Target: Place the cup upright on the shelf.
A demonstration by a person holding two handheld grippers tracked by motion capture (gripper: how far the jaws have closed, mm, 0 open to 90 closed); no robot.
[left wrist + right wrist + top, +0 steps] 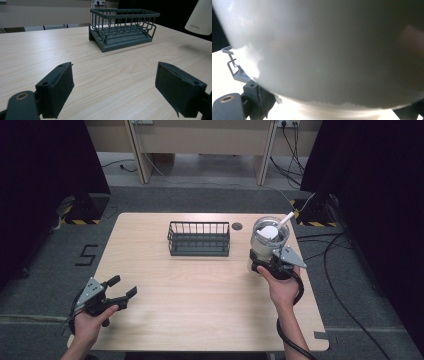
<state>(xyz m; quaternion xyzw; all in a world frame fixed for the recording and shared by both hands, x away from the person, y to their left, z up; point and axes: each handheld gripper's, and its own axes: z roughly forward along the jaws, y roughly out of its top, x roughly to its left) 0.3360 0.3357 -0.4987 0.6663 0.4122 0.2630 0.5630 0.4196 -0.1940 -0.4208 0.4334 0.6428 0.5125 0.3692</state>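
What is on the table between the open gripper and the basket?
Nothing: bare table between the left hand-held gripper and the wire basket, as the left gripper view shows.

left gripper: black body, two flat black jaws with dark pads – grey three-cornered plate on top
right gripper: same black build, grey plate, thick black cable looping off
jaw arm: brass-ringed hole near base
forearms: bare – no sleeves
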